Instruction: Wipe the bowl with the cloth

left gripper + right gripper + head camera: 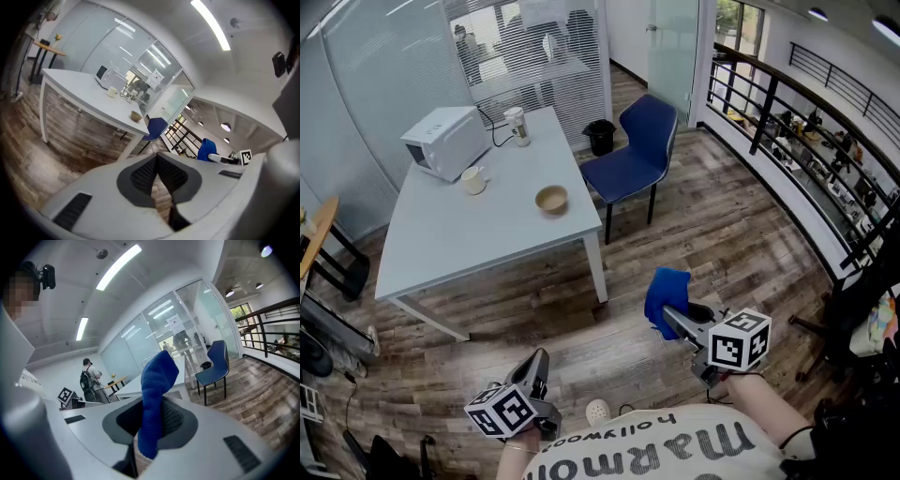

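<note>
A tan bowl [551,199] sits near the right edge of the white table [459,234]; the left gripper view shows the bowl [135,116] far off. A blue cloth [663,297] hangs pinched in my right gripper [669,318], well away from the table over the wooden floor. In the right gripper view the cloth [154,404] stands up between the closed pads. My left gripper [536,366] is low at the front, shut with nothing in it; its pads [145,176] meet.
On the table stand a white microwave [445,141], a cream mug [473,180] and a kettle [517,125]. A blue chair [633,155] is beside the table's right end. A black railing [787,131] runs along the right. A person [89,378] stands far off.
</note>
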### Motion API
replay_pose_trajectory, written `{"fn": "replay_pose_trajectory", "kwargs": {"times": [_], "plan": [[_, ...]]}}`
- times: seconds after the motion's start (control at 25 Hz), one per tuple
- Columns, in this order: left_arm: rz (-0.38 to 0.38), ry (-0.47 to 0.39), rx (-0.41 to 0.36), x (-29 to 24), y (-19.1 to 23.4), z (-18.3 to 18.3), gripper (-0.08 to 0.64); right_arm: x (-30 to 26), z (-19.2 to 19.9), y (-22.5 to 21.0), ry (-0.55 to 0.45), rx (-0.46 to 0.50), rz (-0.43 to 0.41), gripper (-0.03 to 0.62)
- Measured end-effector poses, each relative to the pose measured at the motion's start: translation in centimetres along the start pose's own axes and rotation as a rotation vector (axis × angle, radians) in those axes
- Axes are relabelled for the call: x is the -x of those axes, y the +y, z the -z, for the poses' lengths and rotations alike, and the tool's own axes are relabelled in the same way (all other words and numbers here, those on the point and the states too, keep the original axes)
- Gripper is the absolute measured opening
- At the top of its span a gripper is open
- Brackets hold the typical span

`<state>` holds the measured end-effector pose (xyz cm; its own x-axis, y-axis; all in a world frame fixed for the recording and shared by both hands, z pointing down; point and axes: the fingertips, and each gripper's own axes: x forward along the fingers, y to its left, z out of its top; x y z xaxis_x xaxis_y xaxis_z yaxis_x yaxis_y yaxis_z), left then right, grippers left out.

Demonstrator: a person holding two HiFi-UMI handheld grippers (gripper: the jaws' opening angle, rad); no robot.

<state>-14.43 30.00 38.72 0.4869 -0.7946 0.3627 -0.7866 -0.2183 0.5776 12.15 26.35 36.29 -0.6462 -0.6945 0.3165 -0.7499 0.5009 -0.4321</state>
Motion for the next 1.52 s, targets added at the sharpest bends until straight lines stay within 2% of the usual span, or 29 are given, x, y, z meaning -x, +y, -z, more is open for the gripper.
{"fn": "replay_pose_trajectory", "kwargs": {"times": [0.16, 0.48, 0.84, 1.0, 1.12, 1.24, 1.52], "plan": [[-0.003, 0.019, -0.067, -0.5, -0.2, -0.3, 0.005, -0.4, -0.2, 0.2, -0.005, 0.015, 0.000, 0.064], [0.011, 0.037, -0.039, -1.2, 1.1, -1.0, 0.005, -2.2, -0.2, -0.1, 0.001, -0.003, 0.012, 0.064], [0.028, 0.041, -0.043, -1.6, 4.5, -4.6, 0.005, -6.9, -0.5, 0.6, 0.023, -0.099, 0.036, 0.064], [0.033, 0.016, -0.077, -1.6, 6.7, -7.1, 0.005, -9.8, -0.3, 1.1, 0.043, -0.112, 0.076, 0.064], [-0.011, -0.039, -0.135, -1.7, 8.8, -9.2, 0.005, -11.9, -0.2, 1.4, 0.036, -0.154, 0.099, 0.064], [-0.045, -0.047, -0.199, -2.6, 10.0, -10.4, 0.005, -13.6, -0.1, 1.8, 0.036, -0.184, 0.105, 0.064], [-0.019, 0.003, -0.172, -6.5, 9.9, -10.9, 0.006, -16.7, -0.5, 1.1, 0.074, -0.172, 0.143, 0.064]]}}
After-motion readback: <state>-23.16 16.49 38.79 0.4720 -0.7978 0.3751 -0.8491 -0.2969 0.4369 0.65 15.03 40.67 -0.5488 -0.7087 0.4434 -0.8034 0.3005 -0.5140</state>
